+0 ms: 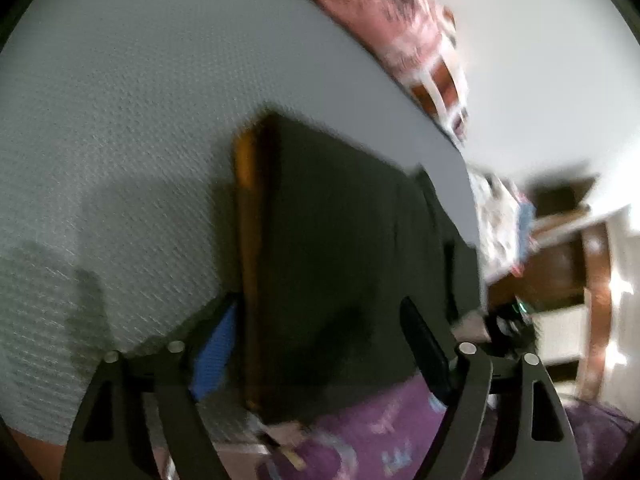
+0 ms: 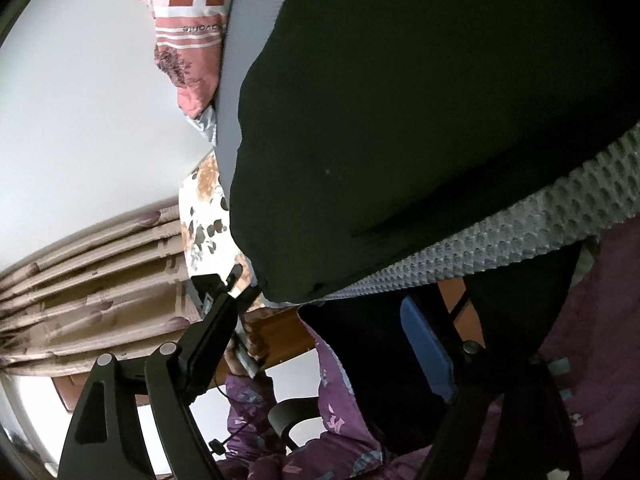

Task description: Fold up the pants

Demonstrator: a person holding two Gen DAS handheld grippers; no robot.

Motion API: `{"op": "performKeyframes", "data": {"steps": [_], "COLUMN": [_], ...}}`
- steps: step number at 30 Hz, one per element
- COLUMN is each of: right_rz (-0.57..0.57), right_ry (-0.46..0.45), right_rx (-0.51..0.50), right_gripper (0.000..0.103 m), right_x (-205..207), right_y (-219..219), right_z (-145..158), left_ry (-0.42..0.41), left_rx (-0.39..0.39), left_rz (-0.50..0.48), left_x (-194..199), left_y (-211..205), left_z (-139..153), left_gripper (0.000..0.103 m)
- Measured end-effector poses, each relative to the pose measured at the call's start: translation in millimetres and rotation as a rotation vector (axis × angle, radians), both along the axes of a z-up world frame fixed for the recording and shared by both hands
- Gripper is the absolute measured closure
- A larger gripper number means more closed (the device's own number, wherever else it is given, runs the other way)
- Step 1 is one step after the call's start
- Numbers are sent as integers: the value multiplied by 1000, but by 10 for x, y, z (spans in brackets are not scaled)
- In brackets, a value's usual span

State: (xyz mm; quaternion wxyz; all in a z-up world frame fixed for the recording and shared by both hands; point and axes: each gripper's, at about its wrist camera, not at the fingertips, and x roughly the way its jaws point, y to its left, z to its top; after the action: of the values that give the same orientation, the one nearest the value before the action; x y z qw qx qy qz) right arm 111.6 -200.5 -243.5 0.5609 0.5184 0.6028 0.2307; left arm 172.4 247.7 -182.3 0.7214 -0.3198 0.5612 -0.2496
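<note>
Lying on the bedspread [image 1: 120,120], dark pants [image 1: 340,240], orange edge in left view only, both grippers spread.

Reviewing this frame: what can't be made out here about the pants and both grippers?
- Left wrist view: motion blur smears the dark pants; fold layers unreadable.
- Right wrist view: pants run off the top and right edges.
- Both views: left gripper and right gripper open; fabric contact unclear.

Bedroom surroundings beyond the bed's edge

A grey textured waffle-weave bedspread [image 1: 120,160] covers the bed; a pink patchwork pillow [image 2: 188,20] lies against the white wall [image 2: 80,120], above a floral sheet [image 2: 204,216] and beige patterned curtains [image 2: 92,280]; purple printed fabric [image 1: 380,436] sits nearest.
</note>
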Motion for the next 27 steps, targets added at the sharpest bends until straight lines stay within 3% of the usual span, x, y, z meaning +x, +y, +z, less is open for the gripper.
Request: {"op": "performKeyframes", "data": {"steps": [2, 6, 10, 13, 16, 19, 21, 22, 23, 27], "right_rz": [-6, -11, -13, -20, -20, -21, -21, -19, -13, 31], "right_ry": [-6, -7, 1, 0, -2, -1, -6, -11, -19, -87], "right_rx": [-4, -5, -10, -10, -13, -14, -14, -16, -22, -60], "right_gripper": [20, 18, 16, 14, 13, 12, 12, 12, 12, 12], "right_x": [-5, -7, -5, -6, -9, -5, -9, -9, -4, 46], "right_y": [-5, 21, 49, 55, 68, 75, 73, 81, 91, 156], "right_z": [17, 16, 9, 15, 29, 26, 30, 33, 47, 178], "left_ry": [-7, -20, -66, -56, -70, -50, -50, -54, -46, -38], "left_rx": [-40, -193, -154, -182, -143, -125, -62, -14, 25, 1], "left_rz": [-12, -14, -84, -85, -107, -85, -62, -51, -25, 48], "left_x": [-19, 5, 12, 58, 48, 72, 82, 73, 66, 19], "left_y": [21, 116, 1, -85, -202, -208, -251, -264, -285, -360], "left_z": [-22, -118, -80, -61, -33, -71, -51, -43, -41, 79], "left_gripper": [21, 20, 21, 22, 22, 30, 47, 67, 68, 77]}}
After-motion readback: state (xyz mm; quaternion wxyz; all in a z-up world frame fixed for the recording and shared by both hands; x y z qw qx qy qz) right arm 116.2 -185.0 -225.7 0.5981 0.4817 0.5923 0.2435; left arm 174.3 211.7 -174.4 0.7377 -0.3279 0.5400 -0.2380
